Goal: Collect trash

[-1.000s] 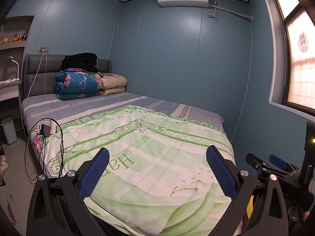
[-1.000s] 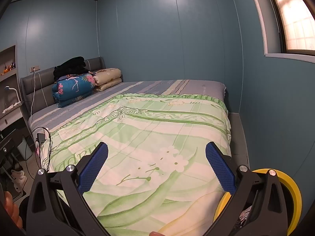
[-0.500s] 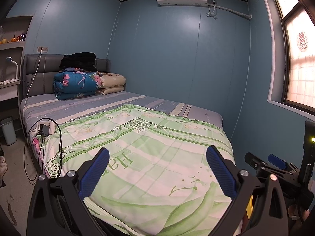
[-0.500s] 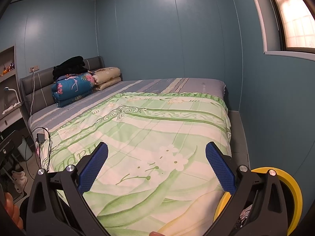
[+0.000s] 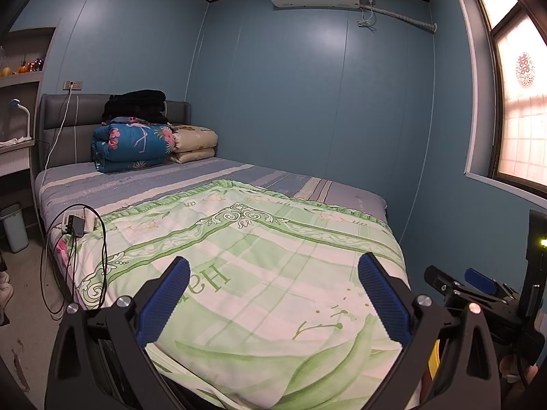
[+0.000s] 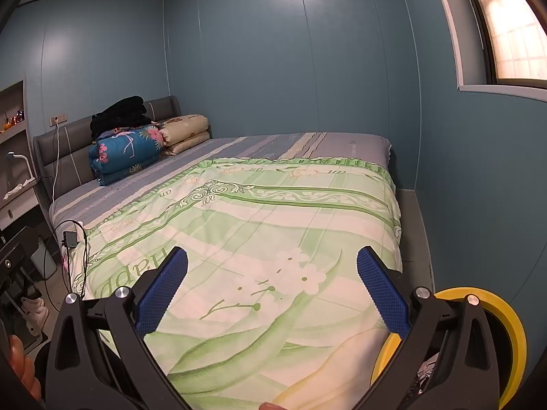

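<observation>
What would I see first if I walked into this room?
Probably the big bed with its green and white flowered quilt, which fills the middle of the room. Next, the folded blue floral blanket stacked by the grey headboard, and the round yellow-rimmed bin at the bed's near right corner. Both the left gripper and the right gripper hang open, holding nothing.

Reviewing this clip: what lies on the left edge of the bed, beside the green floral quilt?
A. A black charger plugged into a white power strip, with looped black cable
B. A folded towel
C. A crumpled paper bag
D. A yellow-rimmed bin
A: the black charger sits on the white power strip at the left edge of the green floral quilt, its black cable looping down the side.
</observation>
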`<state>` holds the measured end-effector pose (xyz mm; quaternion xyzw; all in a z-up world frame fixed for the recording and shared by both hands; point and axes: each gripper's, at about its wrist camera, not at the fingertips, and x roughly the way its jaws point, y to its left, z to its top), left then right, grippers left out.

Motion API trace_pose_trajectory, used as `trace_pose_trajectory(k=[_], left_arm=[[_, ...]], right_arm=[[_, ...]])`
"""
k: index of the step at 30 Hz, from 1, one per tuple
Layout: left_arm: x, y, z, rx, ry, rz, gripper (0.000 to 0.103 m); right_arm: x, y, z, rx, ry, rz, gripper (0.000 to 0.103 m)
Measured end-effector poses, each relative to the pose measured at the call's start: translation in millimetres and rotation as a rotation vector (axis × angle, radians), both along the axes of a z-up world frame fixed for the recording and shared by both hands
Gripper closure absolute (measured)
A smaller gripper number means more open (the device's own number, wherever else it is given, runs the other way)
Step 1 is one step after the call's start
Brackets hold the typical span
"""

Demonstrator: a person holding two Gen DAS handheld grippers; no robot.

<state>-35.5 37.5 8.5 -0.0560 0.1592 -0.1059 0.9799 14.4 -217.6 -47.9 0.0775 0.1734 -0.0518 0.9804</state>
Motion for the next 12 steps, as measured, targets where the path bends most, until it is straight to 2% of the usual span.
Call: trace_pose_trajectory(k=[12], left_arm=[[2.4,-1.3,-2.0,0.002,0.01,0.0,0.008]], right_arm=[[1.4,-0.4,-3.2,0.009,0.011,-0.001,0.008]])
